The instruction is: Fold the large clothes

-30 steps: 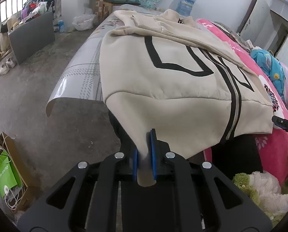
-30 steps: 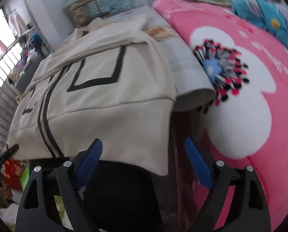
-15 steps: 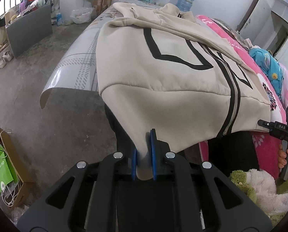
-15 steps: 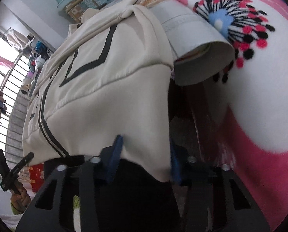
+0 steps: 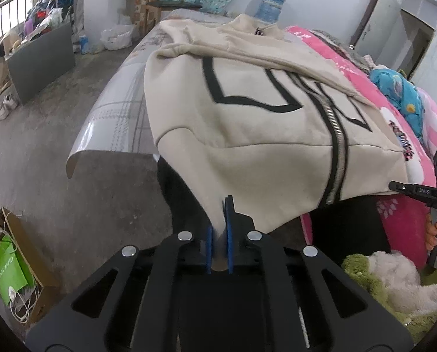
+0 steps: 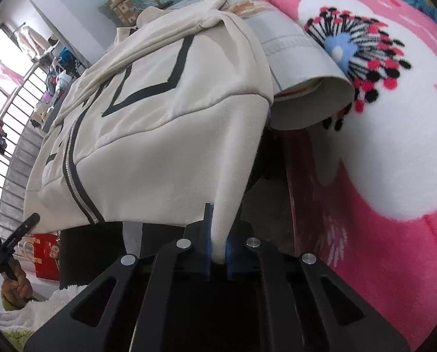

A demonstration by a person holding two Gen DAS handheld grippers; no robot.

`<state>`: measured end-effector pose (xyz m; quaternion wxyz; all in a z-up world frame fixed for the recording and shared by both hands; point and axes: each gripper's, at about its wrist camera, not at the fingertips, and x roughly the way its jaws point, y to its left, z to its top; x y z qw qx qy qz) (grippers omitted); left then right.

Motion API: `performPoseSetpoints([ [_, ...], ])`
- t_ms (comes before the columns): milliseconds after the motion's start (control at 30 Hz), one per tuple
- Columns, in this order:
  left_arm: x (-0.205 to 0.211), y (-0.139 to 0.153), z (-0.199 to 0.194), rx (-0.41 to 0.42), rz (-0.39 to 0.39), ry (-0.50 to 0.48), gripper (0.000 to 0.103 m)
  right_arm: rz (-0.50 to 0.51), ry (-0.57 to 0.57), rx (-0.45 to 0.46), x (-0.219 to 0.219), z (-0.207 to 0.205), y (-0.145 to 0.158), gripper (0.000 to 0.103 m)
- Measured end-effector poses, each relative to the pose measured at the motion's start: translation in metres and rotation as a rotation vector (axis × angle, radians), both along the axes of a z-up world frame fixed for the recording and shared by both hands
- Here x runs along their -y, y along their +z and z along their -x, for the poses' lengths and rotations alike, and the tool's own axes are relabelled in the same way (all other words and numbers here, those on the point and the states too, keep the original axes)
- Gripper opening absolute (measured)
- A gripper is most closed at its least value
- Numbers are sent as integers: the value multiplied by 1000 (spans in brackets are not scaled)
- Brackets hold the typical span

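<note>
A cream zip-up jacket (image 5: 247, 117) with black line patterns lies spread on the bed, its hem hanging over the near edge. It also fills the right wrist view (image 6: 159, 117). My left gripper (image 5: 219, 228) is shut on the jacket's lower left hem corner. My right gripper (image 6: 218, 240) is shut on the lower right hem corner. The right gripper's body shows at the right edge of the left wrist view (image 5: 435, 193), and the left gripper shows at the left edge of the right wrist view (image 6: 10, 243).
The jacket rests on a grey-white sheet (image 5: 115, 117) over the bed. A pink flowered blanket (image 6: 379, 146) lies to the right. Bare concrete floor (image 5: 42, 161) is to the left, with paper bags (image 5: 13, 264). A fluffy green-white item (image 5: 394, 278) sits by the bed's foot.
My right gripper moved in onto the jacket's right hem corner and shut on it. My left gripper kept its hold and the hem lifted slightly.
</note>
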<state>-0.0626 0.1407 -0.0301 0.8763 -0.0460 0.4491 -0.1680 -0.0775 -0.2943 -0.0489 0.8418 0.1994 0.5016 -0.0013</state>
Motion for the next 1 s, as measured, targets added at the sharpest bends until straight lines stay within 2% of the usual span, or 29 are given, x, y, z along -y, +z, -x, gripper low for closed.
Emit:
performPoseSetpoints([
  [167, 4, 19, 4, 34, 32, -27, 5, 11, 13, 33, -1, 6, 16, 6],
  [333, 2, 35, 1, 49, 106, -36, 5, -11, 13, 81, 4, 16, 34, 6],
  [733, -4, 50, -11, 48, 253, -32, 5, -75, 2, 149, 8, 20, 51, 6],
  [900, -5, 58, -14, 64, 287, -30, 5, -80, -1, 171, 7, 17, 60, 6],
  [1000, -10, 64, -22, 68, 343, -22, 5, -84, -1, 195, 7, 15, 69, 6],
])
